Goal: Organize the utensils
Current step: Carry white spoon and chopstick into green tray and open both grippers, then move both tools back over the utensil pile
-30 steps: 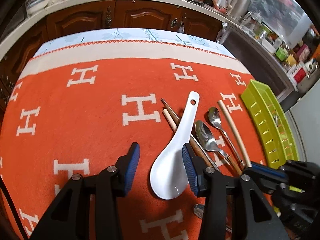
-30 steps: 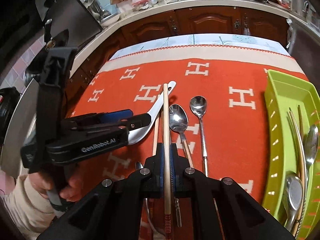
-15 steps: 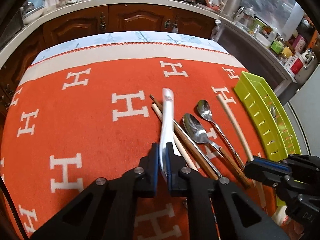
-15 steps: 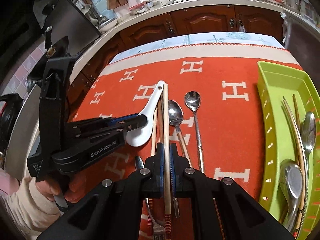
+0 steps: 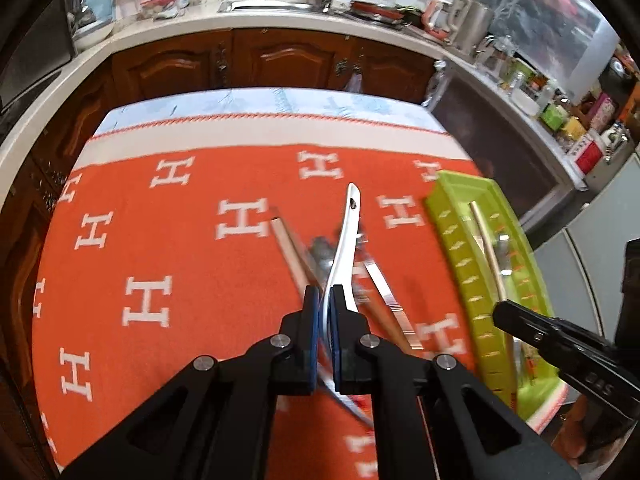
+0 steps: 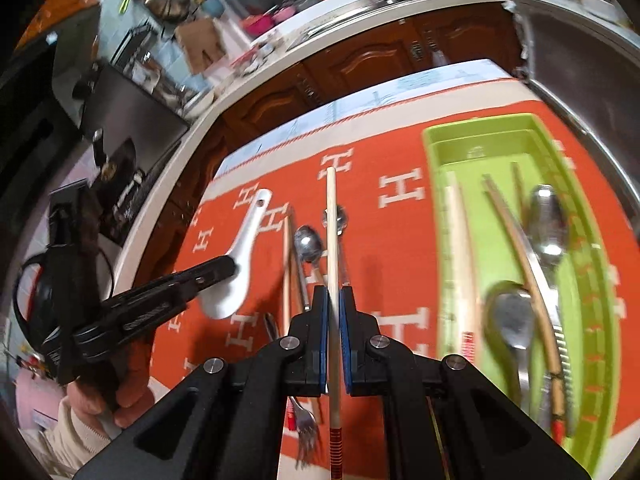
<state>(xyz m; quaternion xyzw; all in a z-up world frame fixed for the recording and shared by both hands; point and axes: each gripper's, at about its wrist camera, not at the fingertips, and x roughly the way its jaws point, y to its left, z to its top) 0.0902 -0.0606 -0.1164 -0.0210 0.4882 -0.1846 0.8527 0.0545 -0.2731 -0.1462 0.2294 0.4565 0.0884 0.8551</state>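
A second ago the white spoon lay flat between wide jaws; now the jaws have snapped shut on it and lifted it up. The other hand has carried its chopstick over toward the tray.

In the left wrist view, the left gripper (image 5: 325, 320) has its jaws pinched tight on the bowl end of the white spoon (image 5: 346, 236). The handle sticks out ahead, above the orange cloth (image 5: 160, 240) on the worktop. The spoons and chopsticks under it look blurry. The green tray (image 5: 456, 240) sits to the right. The spoon is smooth and held by a thin edge, so it could slip or swing and drop onto the things below.

In the right wrist view, the right gripper (image 6: 333, 312) has its jaws closed on a long pale chopstick (image 6: 332, 232). It is off the cloth, left of the tray (image 6: 436, 168), which already holds spoons and chopsticks. The left gripper (image 6: 224, 268) is close by with the spoon (image 6: 244, 256). Both hands seem to be going to one tray, so they could bump. The long stick could also catch the tray's wall.
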